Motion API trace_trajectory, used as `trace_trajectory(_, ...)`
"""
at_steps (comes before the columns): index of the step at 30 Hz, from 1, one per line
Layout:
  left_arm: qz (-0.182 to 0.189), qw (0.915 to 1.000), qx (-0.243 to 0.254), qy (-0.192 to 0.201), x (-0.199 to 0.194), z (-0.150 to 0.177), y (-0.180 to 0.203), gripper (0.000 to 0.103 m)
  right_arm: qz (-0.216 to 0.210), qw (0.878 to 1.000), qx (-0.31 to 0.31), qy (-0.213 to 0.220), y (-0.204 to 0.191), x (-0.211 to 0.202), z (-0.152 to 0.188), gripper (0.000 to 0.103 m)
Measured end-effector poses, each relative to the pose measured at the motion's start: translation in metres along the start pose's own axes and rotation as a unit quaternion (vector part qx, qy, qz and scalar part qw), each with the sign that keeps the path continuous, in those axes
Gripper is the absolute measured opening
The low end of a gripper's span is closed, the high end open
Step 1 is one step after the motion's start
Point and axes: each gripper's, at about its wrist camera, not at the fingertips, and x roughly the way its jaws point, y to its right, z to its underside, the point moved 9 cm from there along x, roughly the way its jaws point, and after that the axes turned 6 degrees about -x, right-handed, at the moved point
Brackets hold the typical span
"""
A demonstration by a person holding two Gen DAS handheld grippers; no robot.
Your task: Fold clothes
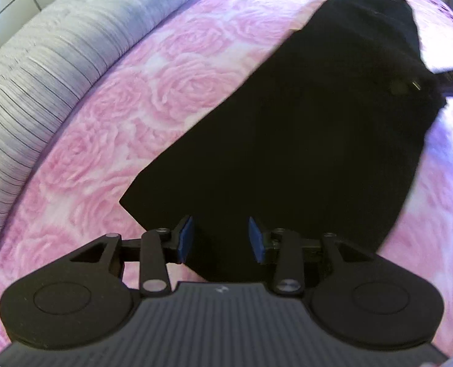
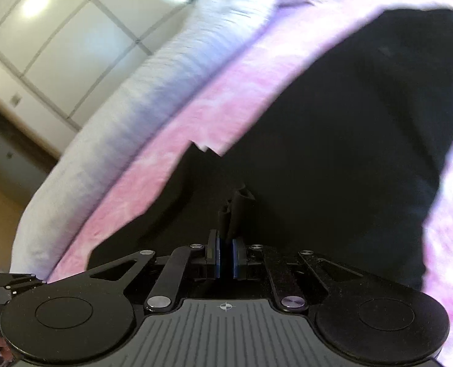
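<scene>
A black garment (image 1: 302, 140) lies spread on a bed whose cover (image 1: 153, 91) is pink with a rose pattern. In the left wrist view the garment runs from the lower centre of the frame up to the upper right, and a small round button (image 1: 399, 87) shows near its right edge. A grey ribbed bolster (image 1: 42, 61) curves along the upper left of that frame, beside the pink cover.

The left gripper (image 1: 221, 238) sits at the bottom centre of its view, its jaws spread wide apart with the blue pads (image 1: 187, 238) facing each other over the near edge of the dark cloth; nothing is caught between them.

In the right wrist view, which is blurred, the right gripper (image 2: 226, 258) has its jaws drawn almost together, with a fold of the black garment (image 2: 348, 153) pinched between the blue pads and rising just above them. White panelled cupboard doors (image 2: 58, 46) fill the upper left of that frame.
</scene>
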Motion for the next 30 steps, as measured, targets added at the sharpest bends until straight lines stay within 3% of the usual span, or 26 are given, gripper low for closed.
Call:
trace_trajectory(5, -0.001, 0.9989, -0.039, -0.025, 0.032, -0.011, -0.021, 0.035, -0.001, 0.999, -0.012, -0.031, 0.004, 0.005, -0.002, 0.007)
trace_trajectory(9, 0.021, 0.9963, -0.078, -0.027, 0.049, -0.017, -0.036, 0.035, 0.014, 0.999, -0.034, -0.034, 0.002, -0.008, -0.005, 0.023)
trace_trajectory(11, 0.033, 0.9959, -0.081, -0.021, 0.056, -0.02, -0.04, 0.036, 0.027, 0.998, -0.054, -0.031, -0.003, -0.02, -0.004, 0.024)
trace_trajectory(14, 0.052, 0.9946, -0.089, -0.013, 0.055, -0.026, -0.045, 0.035, 0.039, 0.991, -0.124, -0.028, -0.022, -0.04, 0.007, 0.025)
trace_trajectory(16, 0.058, 0.995, -0.081, -0.006, 0.047, -0.028, -0.05, 0.033, 0.017, 0.981, -0.187, -0.041, -0.052, -0.047, 0.026, 0.029)
trace_trajectory(17, 0.05, 0.9963, -0.07, 0.002, 0.041, -0.028, -0.057, 0.033, 0.002, 0.974, -0.22, -0.05, -0.069, -0.048, 0.037, 0.036)
trace_trajectory(18, 0.04, 0.9973, -0.061, 0.007, 0.035, -0.027, -0.063, 0.034, -0.014, 0.965, -0.256, -0.059, -0.087, -0.049, 0.049, 0.049)
trace_trajectory(20, 0.022, 0.9993, -0.024, 0.014, 0.019, -0.02, -0.076, 0.036, -0.05, 0.935, -0.343, -0.069, -0.129, -0.047, 0.079, 0.064)
trace_trajectory(23, -0.009, 0.9974, 0.068, 0.021, 0.0, 0.0, -0.084, 0.044, -0.094, 0.869, -0.479, -0.079, -0.185, -0.041, 0.13, 0.07)
trace_trajectory(26, -0.016, 0.9914, 0.129, 0.018, -0.01, 0.023, -0.08, 0.047, -0.101, 0.807, -0.577, -0.079, -0.216, -0.023, 0.17, 0.07)
trace_trajectory(27, -0.016, 0.9893, 0.144, 0.017, -0.013, 0.03, -0.079, 0.047, -0.103, 0.798, -0.588, -0.081, -0.223, -0.017, 0.177, 0.07)
trace_trajectory(28, -0.001, 0.9914, 0.13, 0.014, -0.013, 0.035, -0.079, 0.047, -0.108, 0.807, -0.575, -0.084, -0.227, -0.012, 0.177, 0.07)
trace_trajectory(29, 0.015, 0.9948, 0.099, 0.016, -0.013, 0.036, -0.082, 0.047, -0.118, 0.823, -0.548, -0.091, -0.23, -0.008, 0.174, 0.07)
trace_trajectory(30, 0.028, 0.997, 0.07, 0.017, -0.013, 0.037, -0.085, 0.047, -0.133, 0.85, -0.5, -0.099, -0.23, -0.005, 0.167, 0.07)
